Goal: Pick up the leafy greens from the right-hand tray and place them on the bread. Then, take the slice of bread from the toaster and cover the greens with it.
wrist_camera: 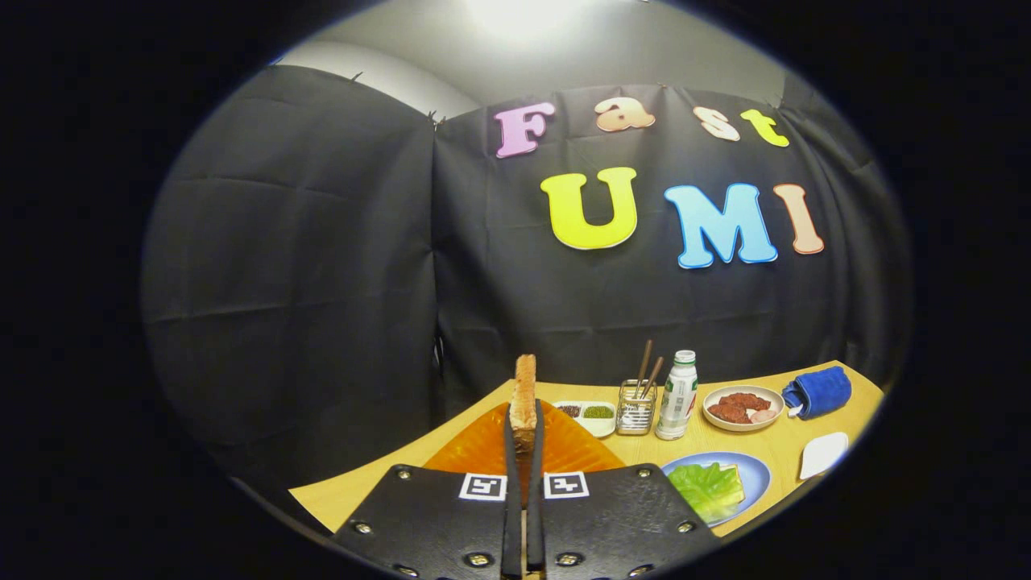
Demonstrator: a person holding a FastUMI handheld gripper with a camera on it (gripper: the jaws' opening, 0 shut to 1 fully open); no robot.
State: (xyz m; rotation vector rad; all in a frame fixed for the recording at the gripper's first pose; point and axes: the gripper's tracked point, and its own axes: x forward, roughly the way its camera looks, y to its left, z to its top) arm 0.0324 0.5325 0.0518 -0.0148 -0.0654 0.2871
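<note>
My gripper [523,439] is shut on a slice of toasted bread [524,395], held upright on its edge between the two fingers and lifted above the table. Behind and below the slice lies an orange mat or toaster top [475,447]; I cannot tell which. To the right of the fingers a blue plate [753,475] carries leafy greens [707,488] lying on a slice of bread whose edge barely shows.
On the wooden table [773,443] beyond the fingers stand a small white divided dish [592,415], a wire holder with chopsticks [638,403], a white bottle [678,395], a bowl of reddish food [743,407], a rolled blue cloth [820,391] and a white dish [823,454].
</note>
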